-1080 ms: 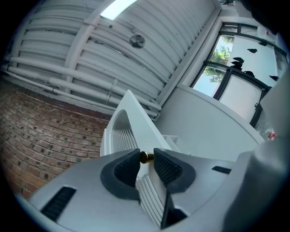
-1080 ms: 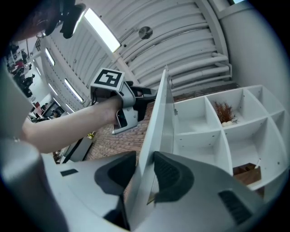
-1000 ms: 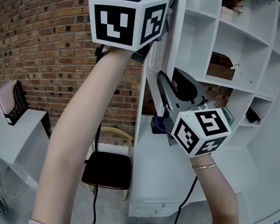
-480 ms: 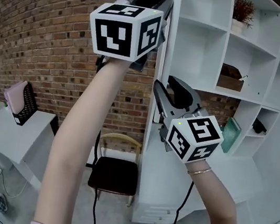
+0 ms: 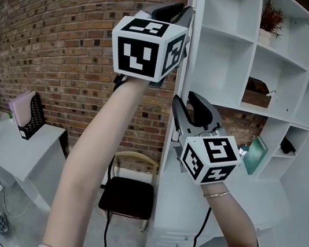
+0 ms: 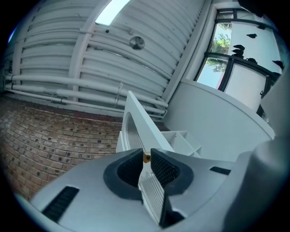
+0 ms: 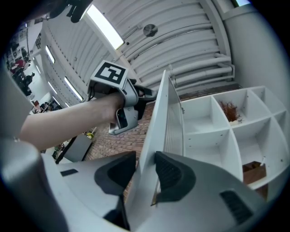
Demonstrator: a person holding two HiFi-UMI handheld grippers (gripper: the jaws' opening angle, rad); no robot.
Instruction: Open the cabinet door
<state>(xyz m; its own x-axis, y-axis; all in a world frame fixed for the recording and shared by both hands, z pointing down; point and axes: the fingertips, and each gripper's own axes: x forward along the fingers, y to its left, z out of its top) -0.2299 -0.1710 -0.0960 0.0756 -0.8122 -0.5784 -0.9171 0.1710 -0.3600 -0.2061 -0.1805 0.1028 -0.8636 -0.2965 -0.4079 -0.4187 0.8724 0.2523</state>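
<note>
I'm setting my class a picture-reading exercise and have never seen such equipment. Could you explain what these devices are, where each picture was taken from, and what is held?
No robot here: a person holds a two-jaw gripper in each hand, and the marker cubes are part of the grippers. The head view comes from a camera on the person's head and shows both grippers held up at a white shelf unit. The other two pictures come from cameras riding on the grippers, looking along their jaws. The left gripper, higher up, has the cabinet door between its jaws, which are closing on it. The right gripper, lower, clamps the same door's edge. On the shelves stand a potted plant and a brown box.
</note>
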